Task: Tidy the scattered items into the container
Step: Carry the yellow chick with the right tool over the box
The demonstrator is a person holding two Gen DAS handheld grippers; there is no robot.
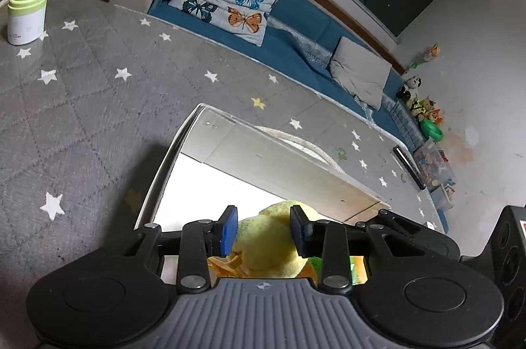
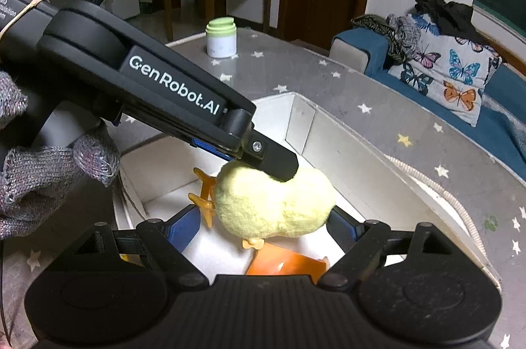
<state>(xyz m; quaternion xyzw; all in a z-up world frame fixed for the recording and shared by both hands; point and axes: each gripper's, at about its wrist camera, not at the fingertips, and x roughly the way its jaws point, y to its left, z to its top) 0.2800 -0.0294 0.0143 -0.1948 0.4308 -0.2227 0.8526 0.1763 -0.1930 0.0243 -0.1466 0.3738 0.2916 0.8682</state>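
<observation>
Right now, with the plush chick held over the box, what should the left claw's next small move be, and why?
Probably open the left claw and let go. Its pads pinch the yellow plush chick, which already hangs inside the white box just above its floor, so the drop looks short. The right claw is open around the toy.

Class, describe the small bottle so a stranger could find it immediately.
Start at the grey star-patterned table. Look past the white box to the far end. The bottle stands upright there alone, white-bodied with a pale green cap, unlike the yellow plush toy.
</observation>
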